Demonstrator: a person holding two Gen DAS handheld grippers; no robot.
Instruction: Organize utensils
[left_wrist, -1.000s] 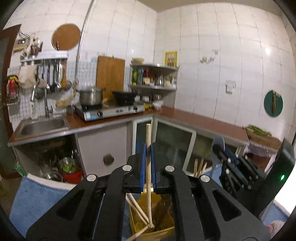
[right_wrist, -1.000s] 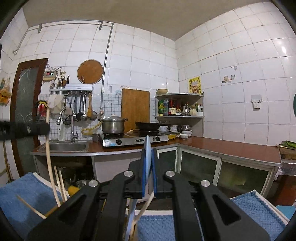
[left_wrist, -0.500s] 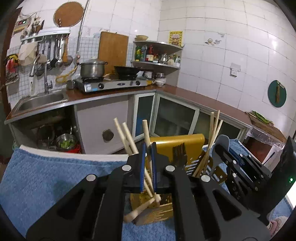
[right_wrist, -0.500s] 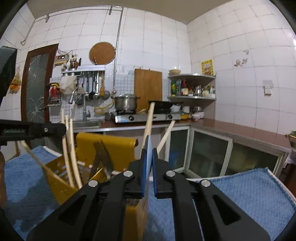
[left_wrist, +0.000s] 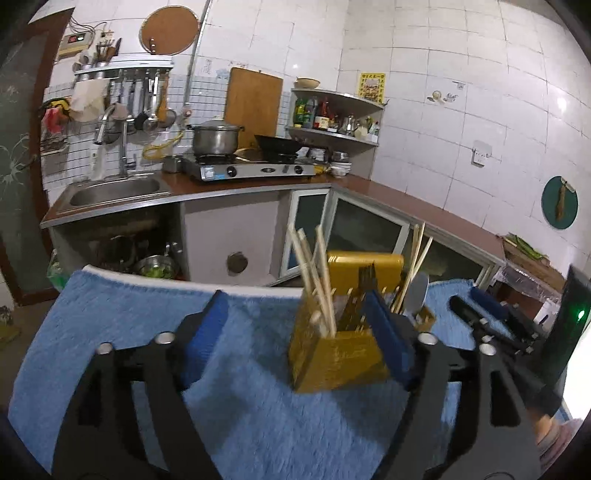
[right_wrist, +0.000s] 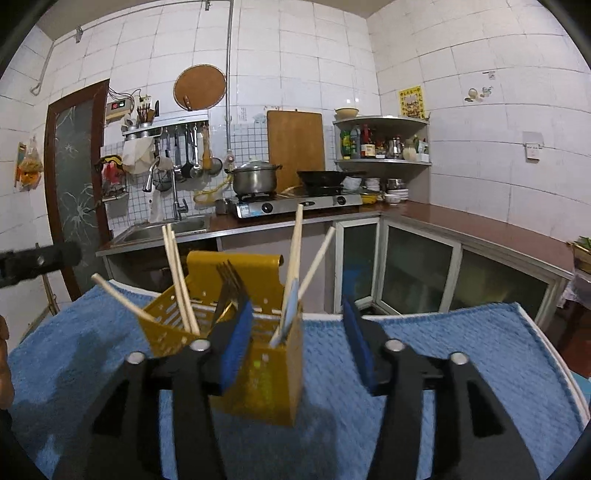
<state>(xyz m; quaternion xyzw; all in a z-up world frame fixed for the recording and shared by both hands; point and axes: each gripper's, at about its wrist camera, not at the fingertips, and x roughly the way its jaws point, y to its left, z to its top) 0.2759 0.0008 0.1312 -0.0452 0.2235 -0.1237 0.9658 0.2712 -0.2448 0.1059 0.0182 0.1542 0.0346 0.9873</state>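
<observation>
A yellow utensil holder (left_wrist: 338, 354) stands on a blue towel (left_wrist: 155, 325). It holds wooden chopsticks (left_wrist: 314, 273), dark forks (left_wrist: 364, 286) and a spoon (left_wrist: 417, 291). My left gripper (left_wrist: 295, 332) is open and empty, just in front of the holder. The holder also shows in the right wrist view (right_wrist: 258, 369), with chopsticks (right_wrist: 177, 269), forks (right_wrist: 231, 286) and a pale spoon (right_wrist: 290, 306) in it. My right gripper (right_wrist: 295, 338) is open and empty, close in front of the holder. The right gripper also shows in the left wrist view (left_wrist: 495, 317).
Behind the towel's far edge are kitchen cabinets (left_wrist: 229, 236), a sink (left_wrist: 110, 186), a gas stove (left_wrist: 251, 168) with a steel pot (left_wrist: 214, 138), and a corner shelf of bottles (left_wrist: 332, 118). A red-brown counter (right_wrist: 498, 232) runs along the right wall.
Both grippers were shut on utensils and have opened; the chopstick and the spoon now stand in the holder. Both grippers have drawn back from the holder.
</observation>
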